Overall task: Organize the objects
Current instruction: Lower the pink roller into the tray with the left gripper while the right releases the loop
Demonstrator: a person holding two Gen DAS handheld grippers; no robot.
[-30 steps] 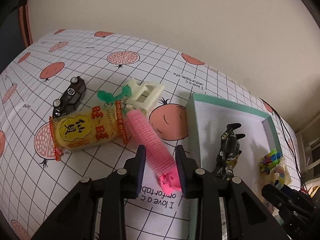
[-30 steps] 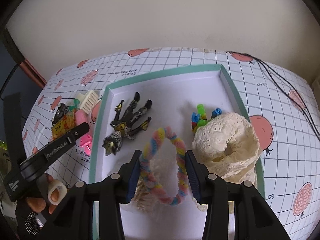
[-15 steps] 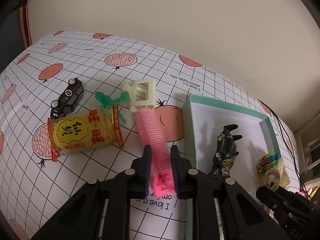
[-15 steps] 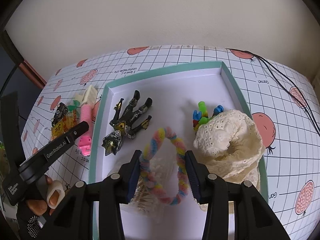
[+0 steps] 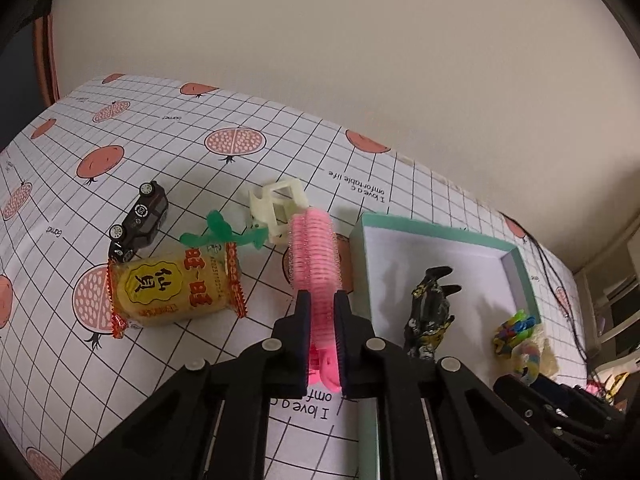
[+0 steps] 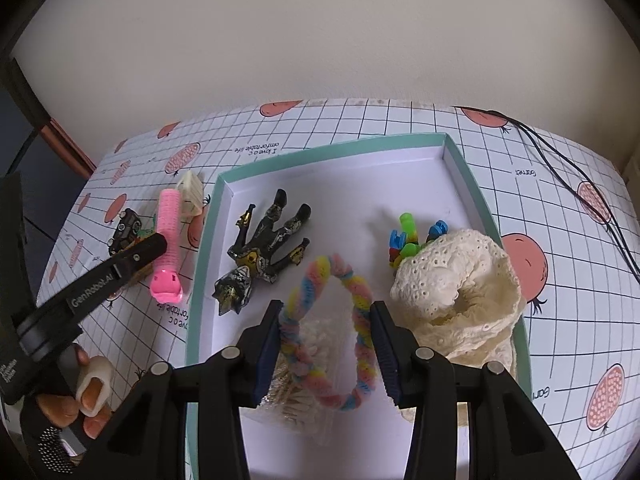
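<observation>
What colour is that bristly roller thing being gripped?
The hair roller is bright pink, clearest in the left wrist view, where the left gripper clamps it.

Pink hair roller (bristly, clip-ended) tilted above the tablecloth.

The left wrist camera sits behind its fingers, looking forward and down across the table from close range toward a plain wall. The right wrist camera sits behind its fingers, close above the teal-rimmed box, facing the same wall. Both views share the pink hair roller, the box's left rim, the dark figurine, and the toy car.
</observation>
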